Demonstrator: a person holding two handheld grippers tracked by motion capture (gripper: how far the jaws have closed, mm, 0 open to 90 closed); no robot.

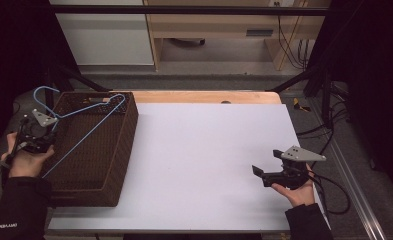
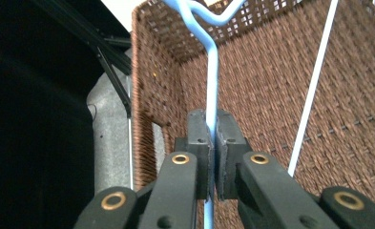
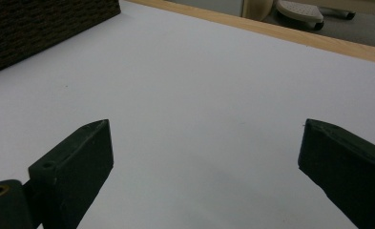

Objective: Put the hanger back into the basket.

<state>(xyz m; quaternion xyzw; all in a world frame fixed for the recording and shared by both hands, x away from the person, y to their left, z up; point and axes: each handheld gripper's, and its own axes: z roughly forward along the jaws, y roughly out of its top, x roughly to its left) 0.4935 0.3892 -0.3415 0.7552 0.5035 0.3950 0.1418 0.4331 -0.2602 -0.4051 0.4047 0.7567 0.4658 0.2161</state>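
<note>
At frame left the left gripper (image 1: 38, 131) is clamped on a blue hanger (image 2: 212, 71) slanting over the wicker basket (image 1: 121, 150), while the right gripper (image 1: 265, 175) gapes wide above the white table (image 1: 204, 150), lower right.

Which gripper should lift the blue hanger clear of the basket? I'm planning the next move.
Left. The left gripper is already shut on the blue hanger over the wicker basket; the right gripper hovers open over bare table.
</note>
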